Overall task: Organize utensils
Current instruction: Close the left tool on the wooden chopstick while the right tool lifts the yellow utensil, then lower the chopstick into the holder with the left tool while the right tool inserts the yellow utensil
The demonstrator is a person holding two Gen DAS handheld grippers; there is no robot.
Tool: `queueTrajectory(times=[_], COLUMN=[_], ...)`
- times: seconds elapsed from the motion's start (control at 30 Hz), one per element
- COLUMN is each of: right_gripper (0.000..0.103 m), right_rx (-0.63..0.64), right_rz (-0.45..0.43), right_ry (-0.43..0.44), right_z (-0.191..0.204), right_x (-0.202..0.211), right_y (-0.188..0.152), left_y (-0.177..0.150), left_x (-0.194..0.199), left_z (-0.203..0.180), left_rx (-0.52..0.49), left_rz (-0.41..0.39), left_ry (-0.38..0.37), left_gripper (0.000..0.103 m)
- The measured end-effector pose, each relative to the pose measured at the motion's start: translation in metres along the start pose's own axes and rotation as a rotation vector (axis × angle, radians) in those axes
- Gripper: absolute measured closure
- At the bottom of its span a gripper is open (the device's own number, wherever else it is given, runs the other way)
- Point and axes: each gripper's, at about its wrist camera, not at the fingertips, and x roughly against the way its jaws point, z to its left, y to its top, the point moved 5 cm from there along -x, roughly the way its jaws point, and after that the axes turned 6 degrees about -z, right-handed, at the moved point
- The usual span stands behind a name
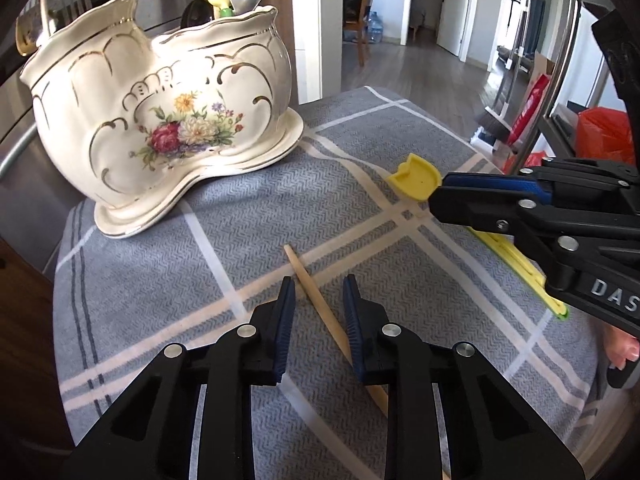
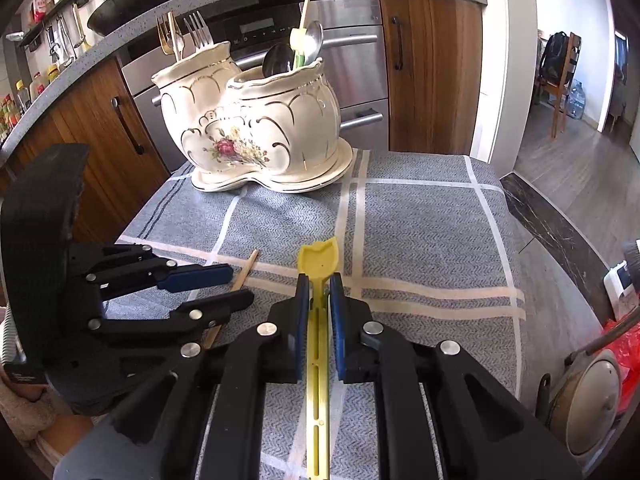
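Chopstick (image 1: 320, 296): lies flat on the grey checked cloth (image 1: 160, 280), between the left gripper's (image 1: 319, 295) blue pads, its thin tip pointing toward the holder (image 1: 160, 120).
Left fingers (image 1: 286, 308): narrowed around the chopstick. The right-hand pad looks to touch it lower down, but a gap shows on the other side, so no firm pinch yet.
Yellow spoon (image 2: 318, 264): its handle is clamped between the pads of the right gripper (image 2: 319, 286), the bowl sticking out ahead over the cloth.
Holder: two-pot ceramic piece at the far end of the cloth. Forks (image 2: 192, 36) stand in one pot, spoons (image 2: 312, 44) in the other.
Step in hand: judged to be closing on the chopstick for the lift.
Doing it well: centre the stick between the pads before squeezing, since an off-centre grip would likely roll it. Keep the tips low against the cloth so the thin stick cannot slip under them.
Spacing: the two grippers sit close. Lift one at a time to avoid a knock.
Risk: a slim tapered stick may pivot in the pads. Gripping nearer its thick end should hold better.
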Motion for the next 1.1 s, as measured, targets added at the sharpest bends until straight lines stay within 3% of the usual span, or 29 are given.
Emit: queueTrajectory(times=[0.07,0.2,0.53,0.67,0.93,1.1], right_gripper=[0.092,0.092,0.093,0.093,0.093,0.092], right_rx=[-0.001,0.002,-0.010,0.006,0.007,0.003], right_rz=[-0.002,-0.004,-0.061,-0.088,-0.170,-0.195], right_ry=[0.002,0.008,0.026,-0.013,-0.019,-0.015], right_z=[0.000,0.002,0.000,-0.005,0.001,0.004], right_x=[0.001,0.002,0.028,0.047,0.064,0.066], right_y=[0.000,0.000,0.001,0.002,0.019,0.027], left_y=[0.002,0.003,0.000,0.002,0.014,0.028], left_x=[-0.001,-0.002,0.005,0.017,0.062,0.091], left_z=[-0.001,-0.005,0.004,0.006,0.015,0.030], left_rx=[-0.004,-0.027,0.012,0.016,0.080,0.129], left_rz=[-0.001,-0.007,-0.038,-0.075,-0.256,-0.367], left_ry=[0.008,0.022,-0.007,-0.023,-0.080,-0.064], left_gripper=[0.078,0.092,0.097,0.097,0.097,0.097])
